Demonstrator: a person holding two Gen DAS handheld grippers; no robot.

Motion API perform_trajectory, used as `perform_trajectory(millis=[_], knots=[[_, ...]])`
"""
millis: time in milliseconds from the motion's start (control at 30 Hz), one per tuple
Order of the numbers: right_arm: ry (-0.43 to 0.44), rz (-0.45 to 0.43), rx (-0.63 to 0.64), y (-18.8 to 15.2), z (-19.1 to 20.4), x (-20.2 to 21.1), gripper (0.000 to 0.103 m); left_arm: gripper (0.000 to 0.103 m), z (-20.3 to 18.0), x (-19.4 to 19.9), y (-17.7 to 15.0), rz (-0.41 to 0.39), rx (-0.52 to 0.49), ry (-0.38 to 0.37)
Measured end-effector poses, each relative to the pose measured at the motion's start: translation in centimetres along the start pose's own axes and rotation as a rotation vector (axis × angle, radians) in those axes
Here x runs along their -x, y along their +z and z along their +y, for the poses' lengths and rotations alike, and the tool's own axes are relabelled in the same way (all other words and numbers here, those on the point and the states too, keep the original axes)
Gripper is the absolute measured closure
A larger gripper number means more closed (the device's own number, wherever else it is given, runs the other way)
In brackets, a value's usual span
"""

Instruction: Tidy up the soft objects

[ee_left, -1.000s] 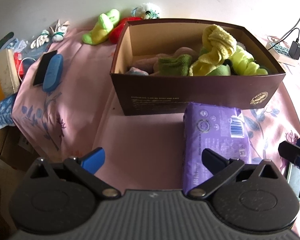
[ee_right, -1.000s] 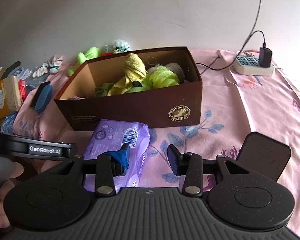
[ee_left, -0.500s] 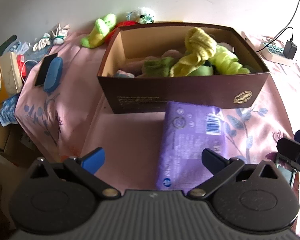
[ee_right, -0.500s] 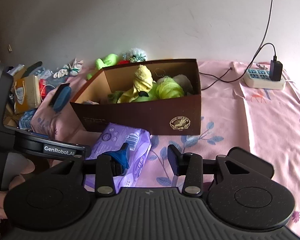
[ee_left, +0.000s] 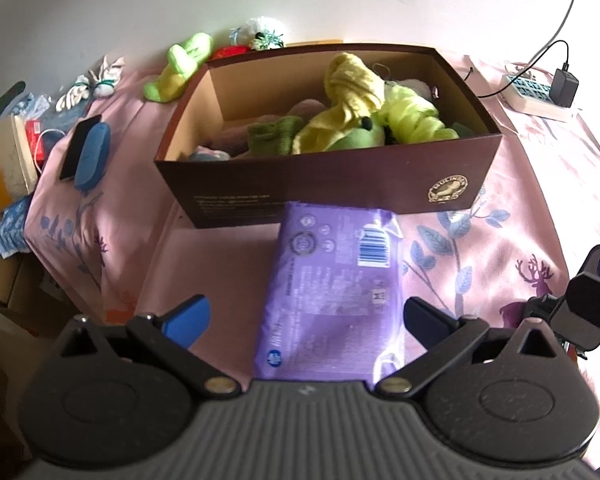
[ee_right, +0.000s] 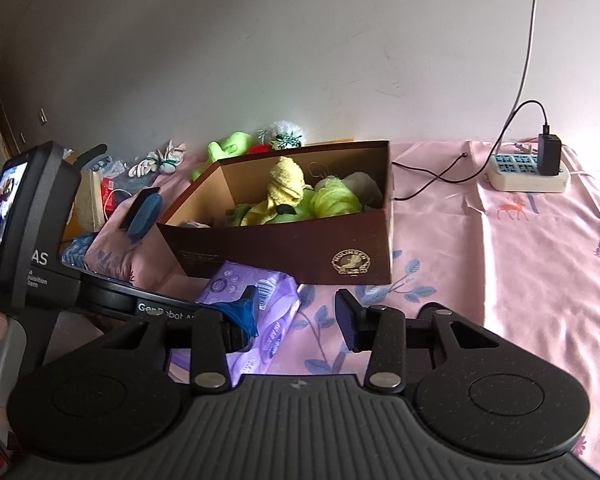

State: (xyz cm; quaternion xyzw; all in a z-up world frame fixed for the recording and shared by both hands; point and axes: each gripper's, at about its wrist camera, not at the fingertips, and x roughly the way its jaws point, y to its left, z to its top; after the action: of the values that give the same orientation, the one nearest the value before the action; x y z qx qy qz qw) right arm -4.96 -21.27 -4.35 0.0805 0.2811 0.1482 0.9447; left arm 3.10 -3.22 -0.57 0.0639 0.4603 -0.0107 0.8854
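a: where's the pack (ee_left: 332, 296)?
b: flat on the desk (ee_left: 500, 248), touching the box (ee_left: 340, 184), between wide left fingers (ee_left: 190, 316).
a: handling?
b: likely soft, slippery; grip its long sides. right fingers (ee_right: 348, 316) narrow, empty.

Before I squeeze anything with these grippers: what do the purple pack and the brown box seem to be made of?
The purple pack looks like thin glossy plastic film: it shines, wrinkles at the ends and carries a printed barcode. The brown box looks like matte cardboard: dark printed outside, bare tan inside, with straight folded walls.
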Motion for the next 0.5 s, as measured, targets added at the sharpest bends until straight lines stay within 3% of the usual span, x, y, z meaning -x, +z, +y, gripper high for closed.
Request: perform_trajectory(millis=[233,500], knots=[[-0.011,-0.022,0.014,2.8,-0.9,1.1,0.078,0.0,0.1,1.5,1.6,-0.05,0.002,0.033],[-0.035,-0.101,0.035,8.2,-1.9,3.1,0.077,0.0,3.4,6.5,4.9,-0.222,-0.05,0.15]])
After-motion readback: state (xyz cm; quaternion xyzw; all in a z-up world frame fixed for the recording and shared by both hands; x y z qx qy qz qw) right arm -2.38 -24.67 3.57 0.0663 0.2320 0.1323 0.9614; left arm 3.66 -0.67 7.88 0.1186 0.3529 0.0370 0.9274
